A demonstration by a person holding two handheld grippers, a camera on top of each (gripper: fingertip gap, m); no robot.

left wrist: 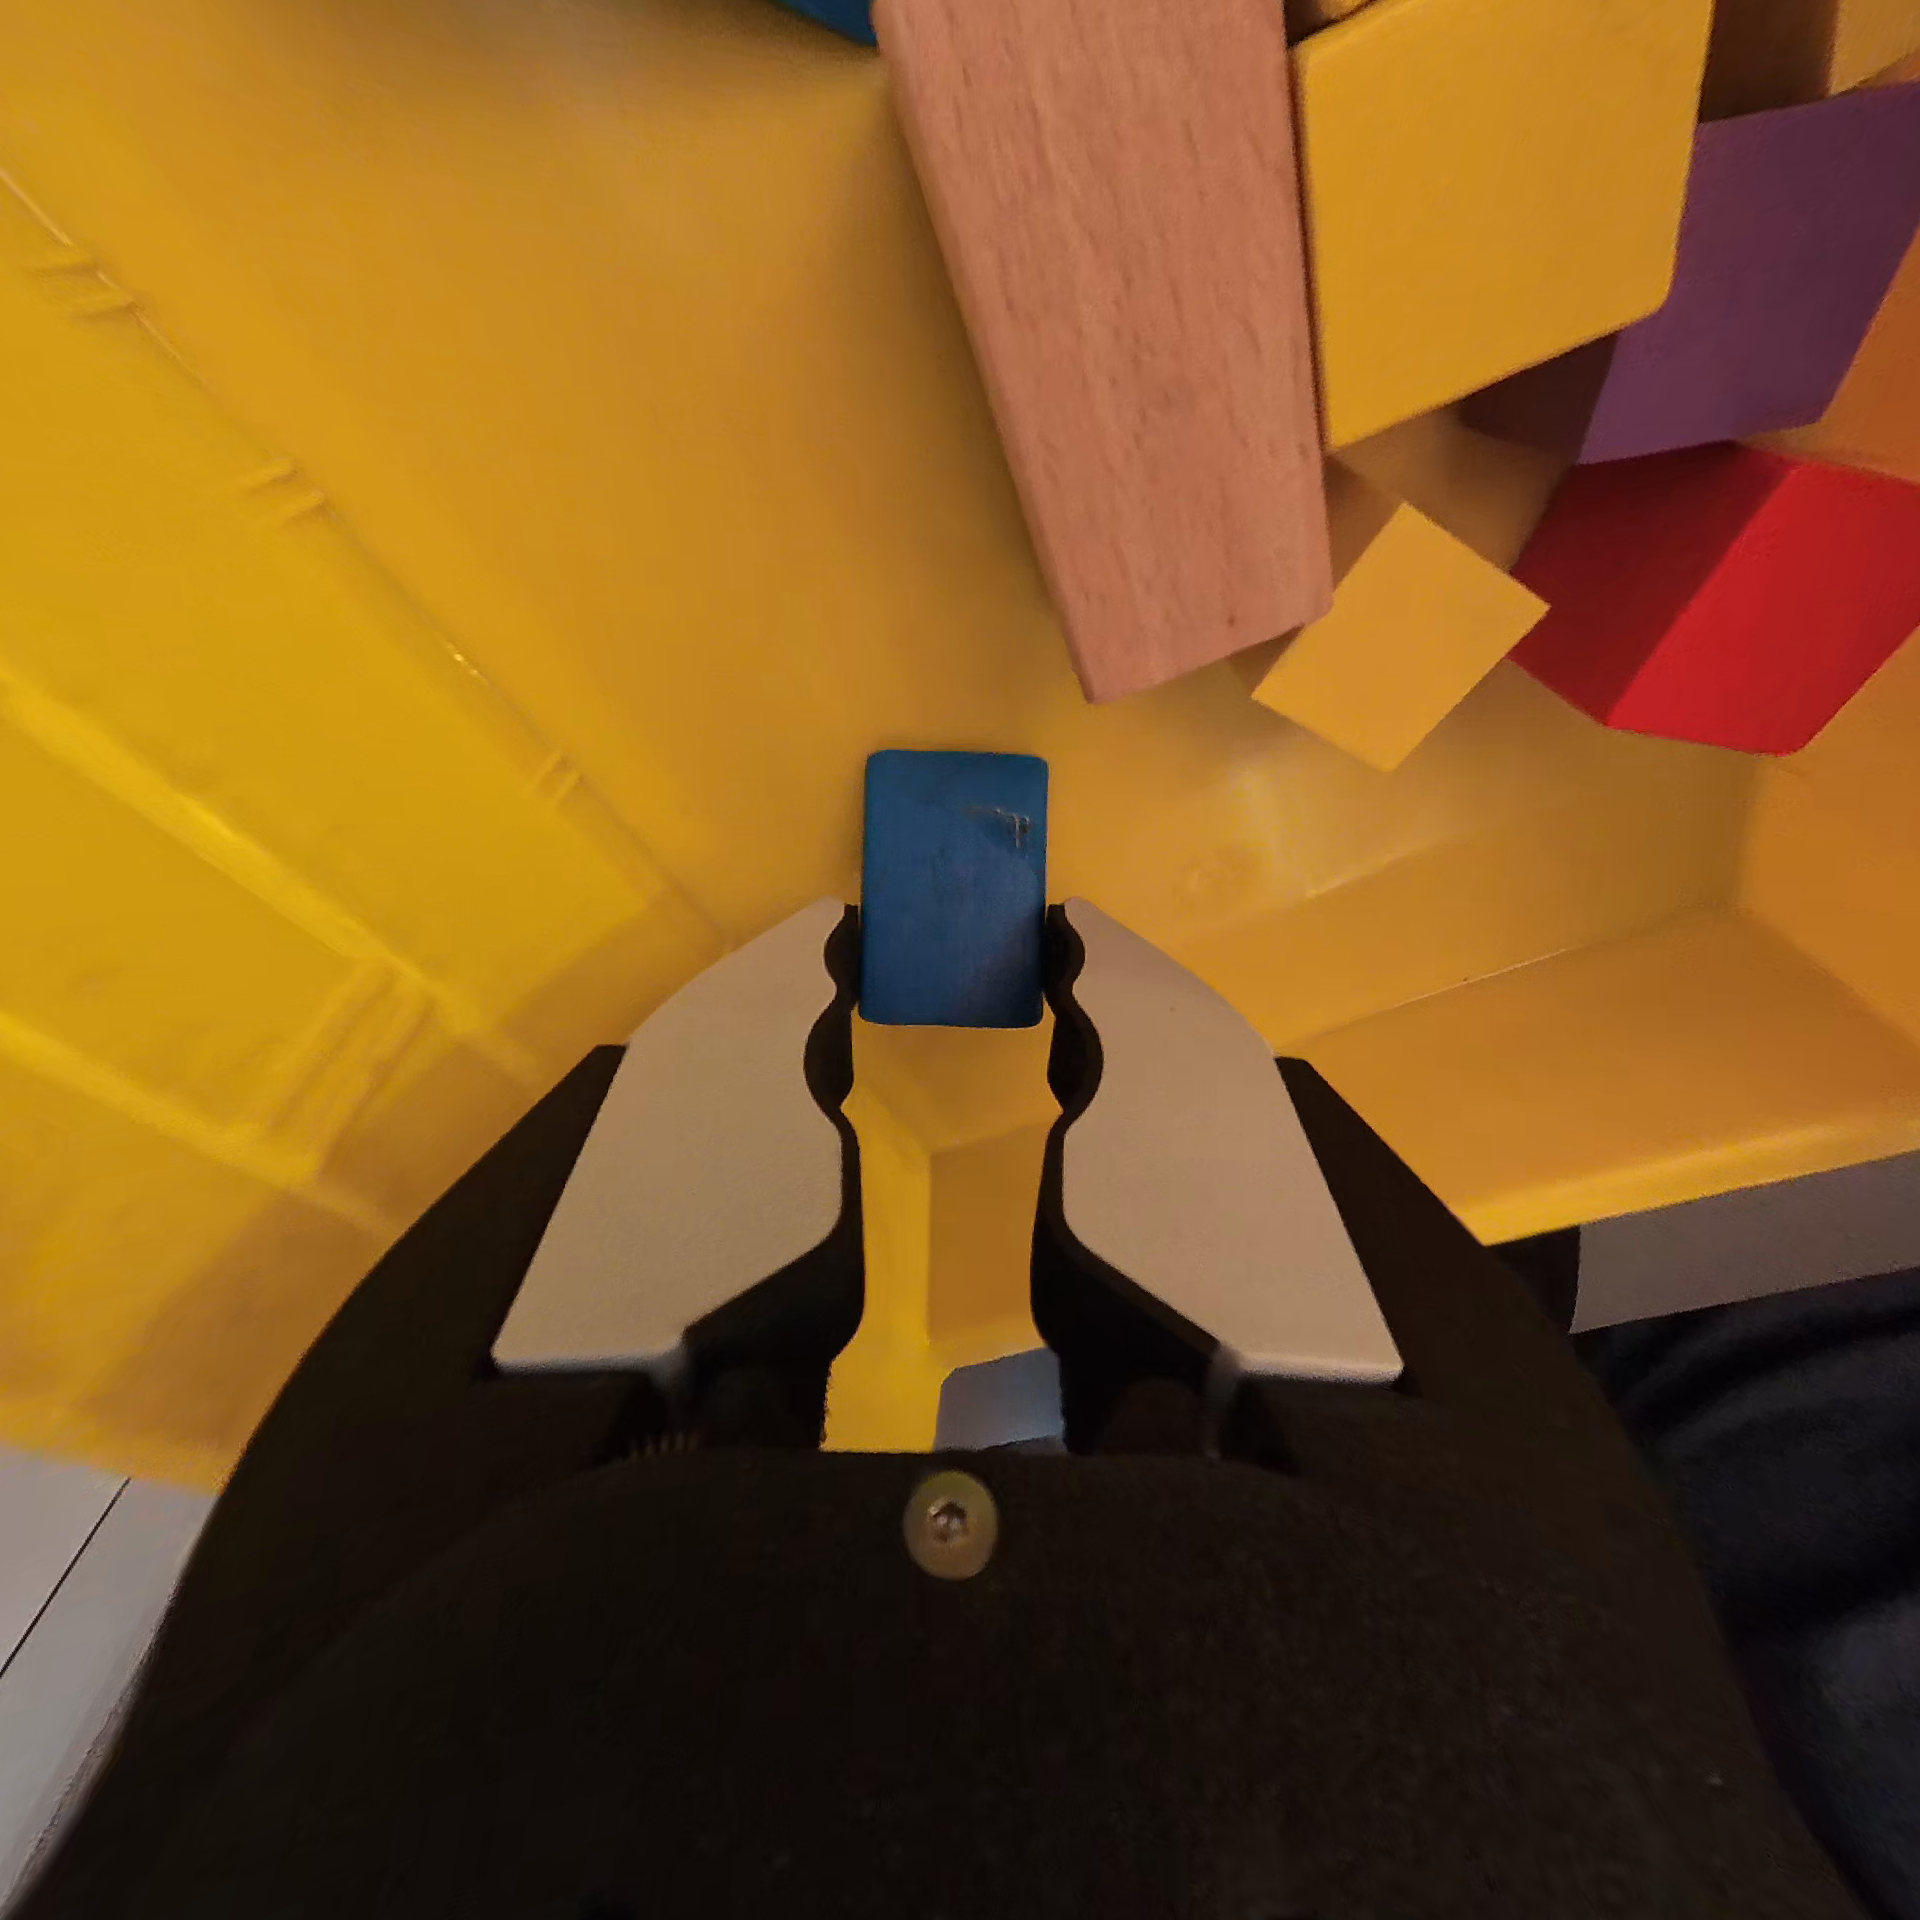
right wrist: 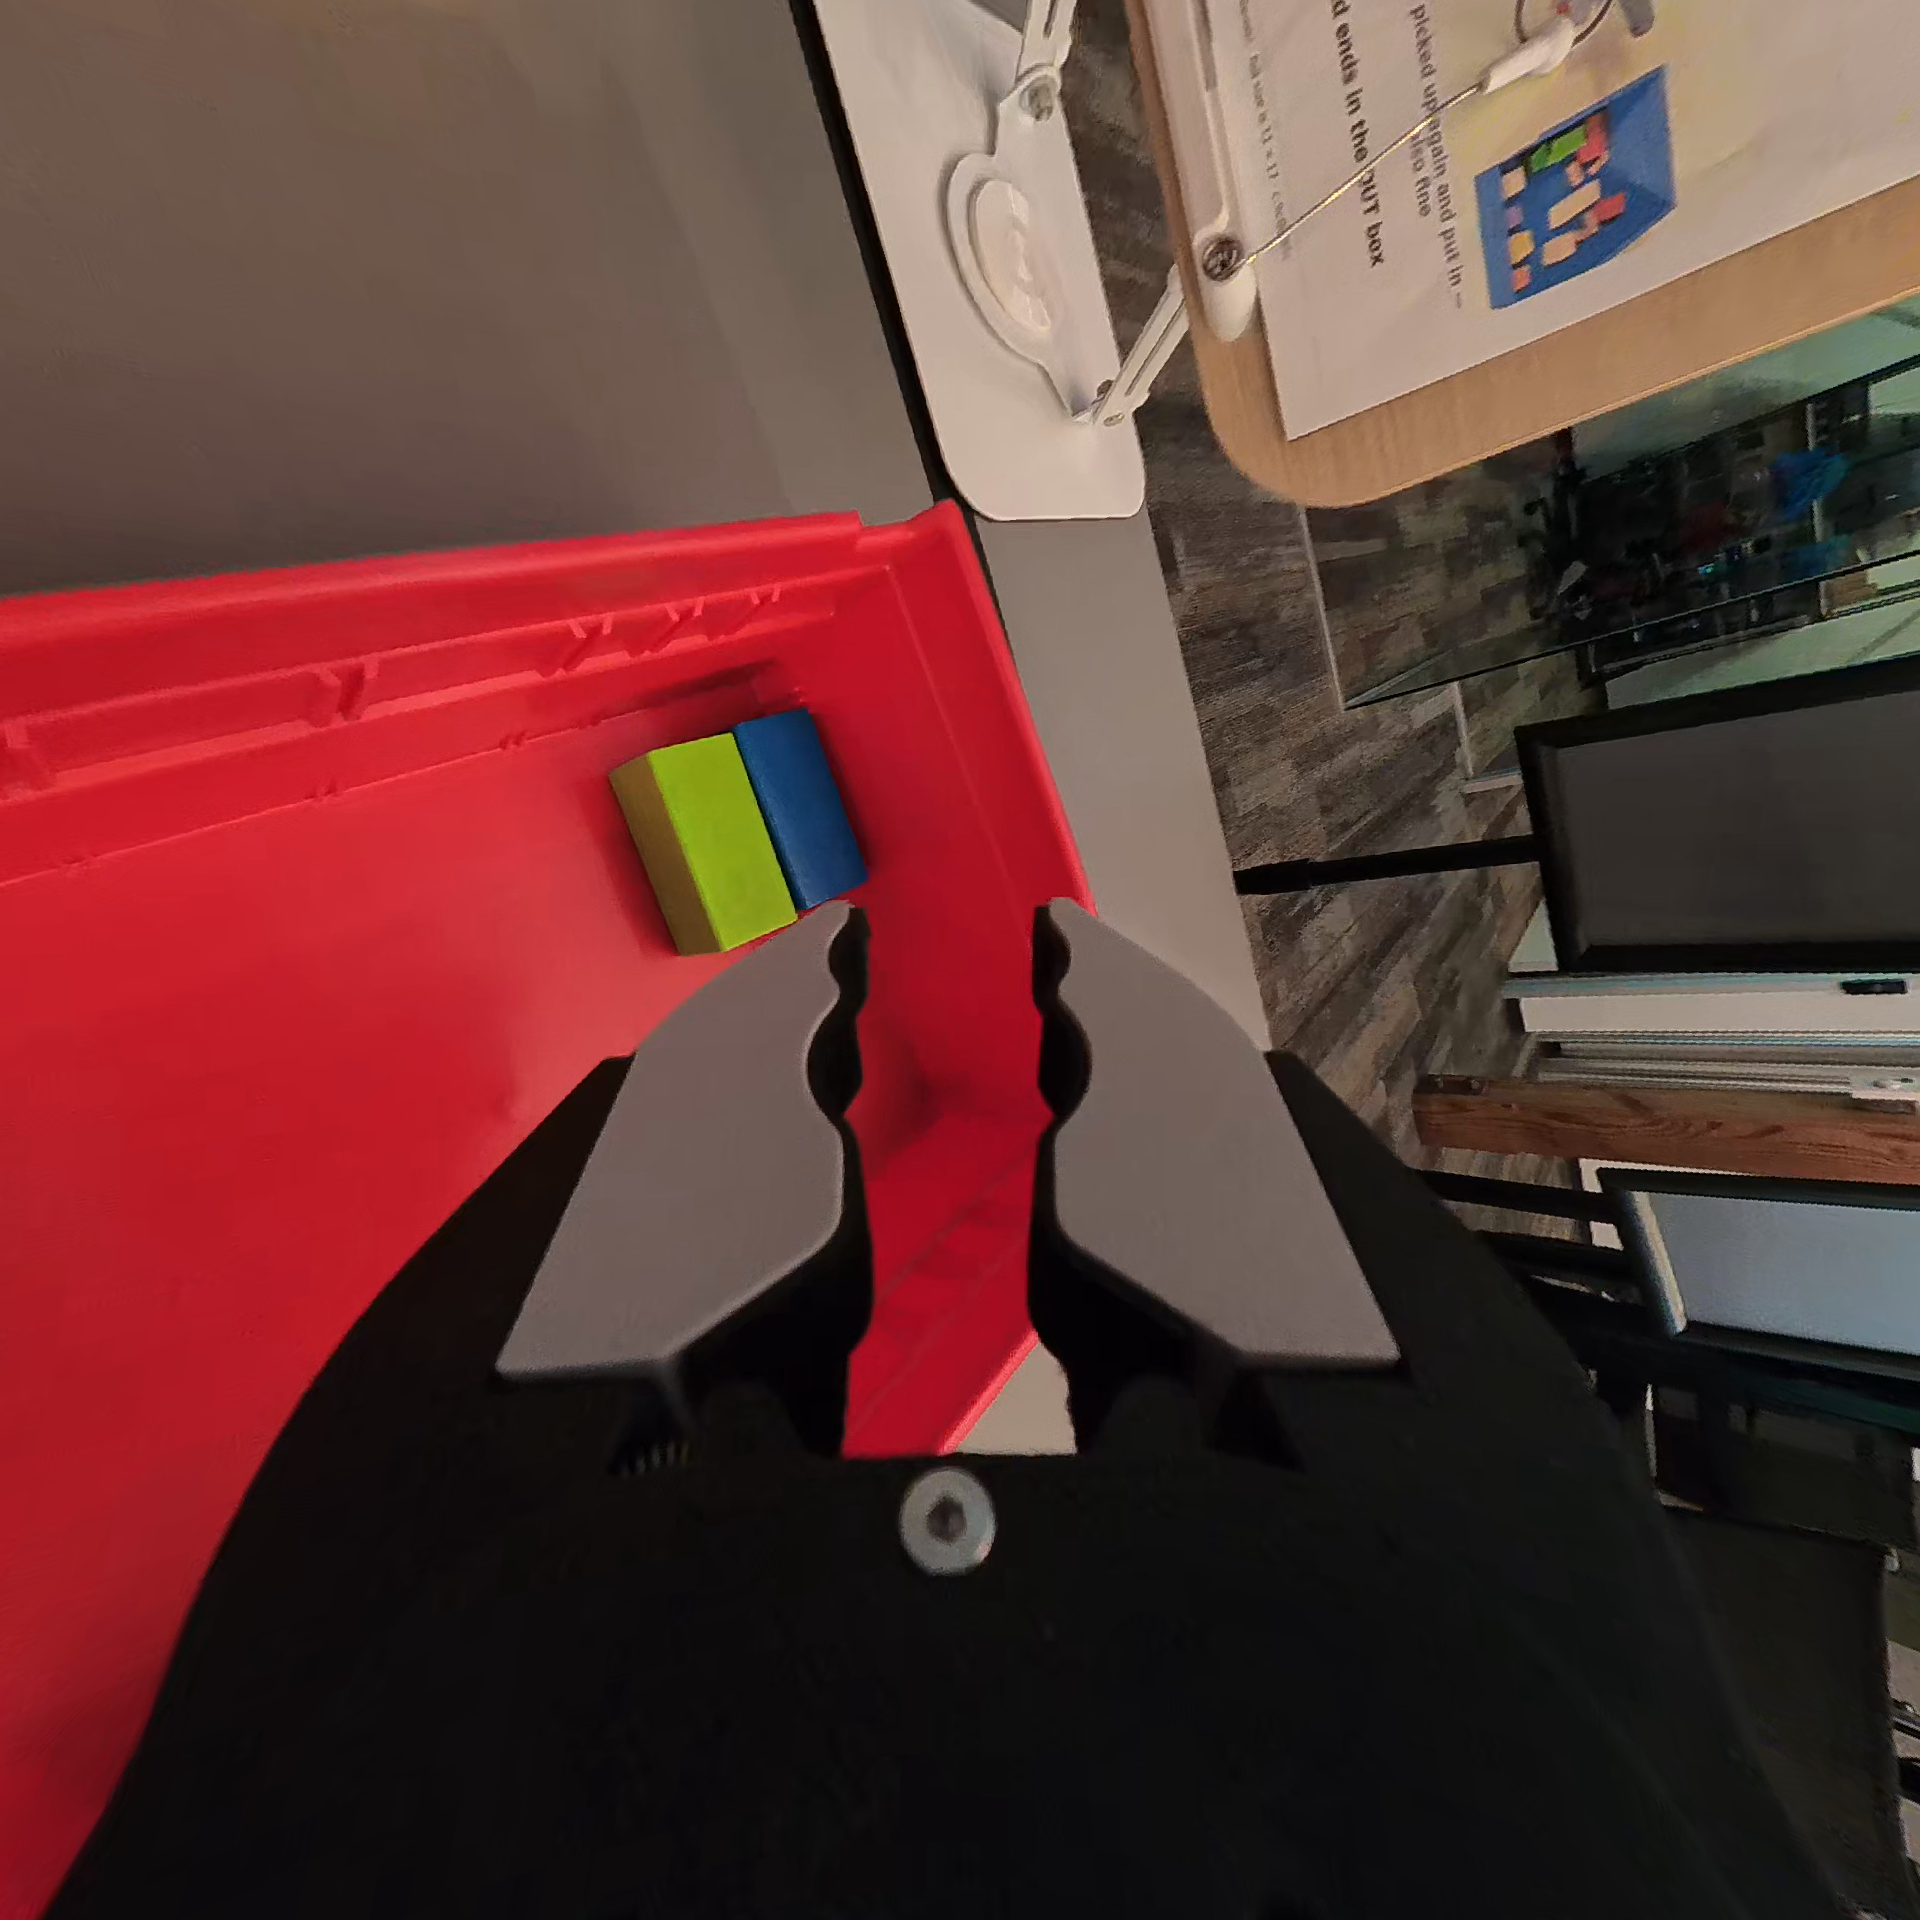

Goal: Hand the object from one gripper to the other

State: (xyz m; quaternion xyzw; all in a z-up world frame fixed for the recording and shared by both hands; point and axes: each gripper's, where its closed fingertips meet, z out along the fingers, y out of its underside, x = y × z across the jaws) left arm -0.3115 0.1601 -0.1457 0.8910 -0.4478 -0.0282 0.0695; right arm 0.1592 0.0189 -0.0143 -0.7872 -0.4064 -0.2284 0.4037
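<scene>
Over the yellow bin point(left wrist: 416, 520), which fills most of the left wrist view, the left gripper point(left wrist: 951, 914) has its jaws clenched on a small blue block point(left wrist: 951, 883). The block stands end-on between the fingertips, held by its two narrow sides, with about half its length jutting forward past the tips. Whether it is already lifted off the bin floor or just resting on it I cannot tell. A pile of other blocks lies in the bin's far right corner: a long plain wooden plank point(left wrist: 1112, 332), a big yellow block point(left wrist: 1486, 218), a purple block point(left wrist: 1777, 281), a red block point(left wrist: 1745, 603) and a small yellow tile point(left wrist: 1397, 634), all apart from the held piece.

The right gripper point(right wrist: 945, 914) hovers above the near corner of a red bin point(right wrist: 312, 935) on the grey counter point(right wrist: 416, 260), its jaws released with a clear gap and nothing between them. A green block point(right wrist: 717, 842) and another blue block point(right wrist: 800, 805) lie side by side, touching, near the bin's far wall.

By my reading the pick-up is done and the transfer itself has not begun; neither gripper shows in the other's view. The next move calls for bringing the two together in the air, aiming the right jaws at the protruding free half of the block, closing firmly there, and only then loosening the left.
</scene>
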